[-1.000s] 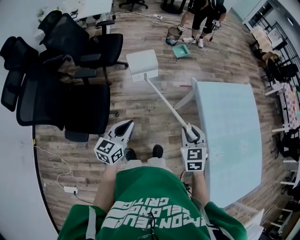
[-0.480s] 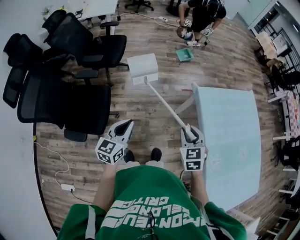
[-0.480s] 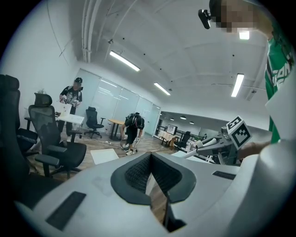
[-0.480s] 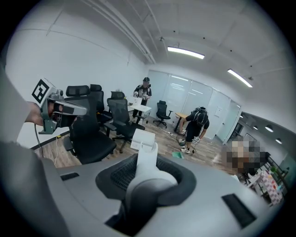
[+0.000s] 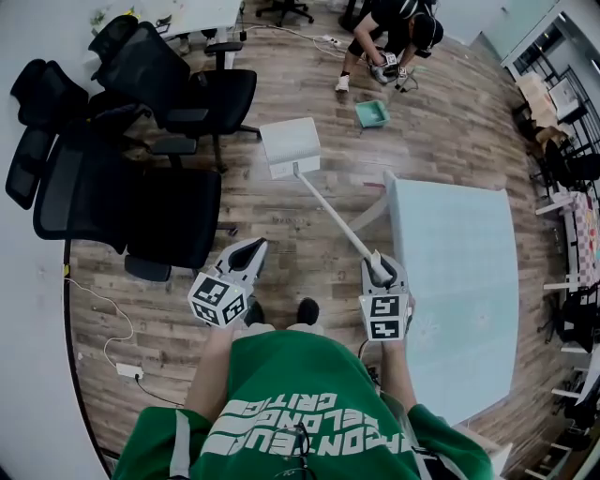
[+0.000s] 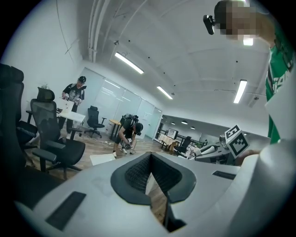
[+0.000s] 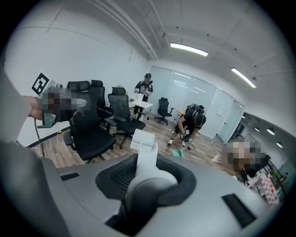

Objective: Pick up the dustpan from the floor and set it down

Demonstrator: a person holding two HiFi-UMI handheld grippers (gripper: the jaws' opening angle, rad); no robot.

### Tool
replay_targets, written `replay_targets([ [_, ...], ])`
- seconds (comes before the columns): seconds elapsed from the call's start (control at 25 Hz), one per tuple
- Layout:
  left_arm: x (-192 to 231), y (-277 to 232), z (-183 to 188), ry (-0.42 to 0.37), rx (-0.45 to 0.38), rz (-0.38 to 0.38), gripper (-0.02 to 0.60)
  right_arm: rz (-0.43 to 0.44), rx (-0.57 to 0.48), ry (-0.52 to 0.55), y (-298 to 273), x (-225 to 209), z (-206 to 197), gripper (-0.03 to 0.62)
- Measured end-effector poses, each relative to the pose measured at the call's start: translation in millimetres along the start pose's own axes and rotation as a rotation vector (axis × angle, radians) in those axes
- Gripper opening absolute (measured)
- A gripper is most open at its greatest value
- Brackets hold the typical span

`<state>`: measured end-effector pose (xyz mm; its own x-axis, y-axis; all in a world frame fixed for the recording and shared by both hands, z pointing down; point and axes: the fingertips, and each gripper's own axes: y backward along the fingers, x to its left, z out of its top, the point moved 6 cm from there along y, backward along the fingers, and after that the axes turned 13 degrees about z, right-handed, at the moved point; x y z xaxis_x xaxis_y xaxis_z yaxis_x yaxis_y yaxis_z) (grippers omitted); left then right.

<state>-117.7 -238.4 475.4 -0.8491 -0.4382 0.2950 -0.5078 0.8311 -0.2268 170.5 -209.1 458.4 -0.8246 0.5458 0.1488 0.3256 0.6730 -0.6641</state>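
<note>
The dustpan is white, with a flat pan [image 5: 291,147] at the end of a long handle [image 5: 333,214] that slants back to me. My right gripper [image 5: 379,269] is shut on the top of that handle, which fills the gap between the jaws in the right gripper view [image 7: 147,172], with the pan [image 7: 143,139] beyond it. Whether the pan rests on the wooden floor or hangs just above it I cannot tell. My left gripper [image 5: 251,247] is held beside it at the left, shut and empty, with only a thin slit between its pads [image 6: 138,173].
Several black office chairs [image 5: 141,178] crowd the left. A pale table [image 5: 455,281] stands close on the right of the handle. A teal tray [image 5: 372,113] lies on the floor beyond, by a bent-over person in black [image 5: 389,28]. A power strip with its cable [image 5: 127,370] lies near left.
The white pan has shifted slightly right and nearer in the head view. The person in black at the back has moved and bent lower. Both grippers keep their states.
</note>
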Motion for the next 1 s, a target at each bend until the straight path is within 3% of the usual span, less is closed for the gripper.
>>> replay_targets([
  [1.0, 17, 31, -17, 0.061, -0.008, 0.127, 0.002, 0.177, 0.233, 0.073, -62, 22, -63, 0.12],
])
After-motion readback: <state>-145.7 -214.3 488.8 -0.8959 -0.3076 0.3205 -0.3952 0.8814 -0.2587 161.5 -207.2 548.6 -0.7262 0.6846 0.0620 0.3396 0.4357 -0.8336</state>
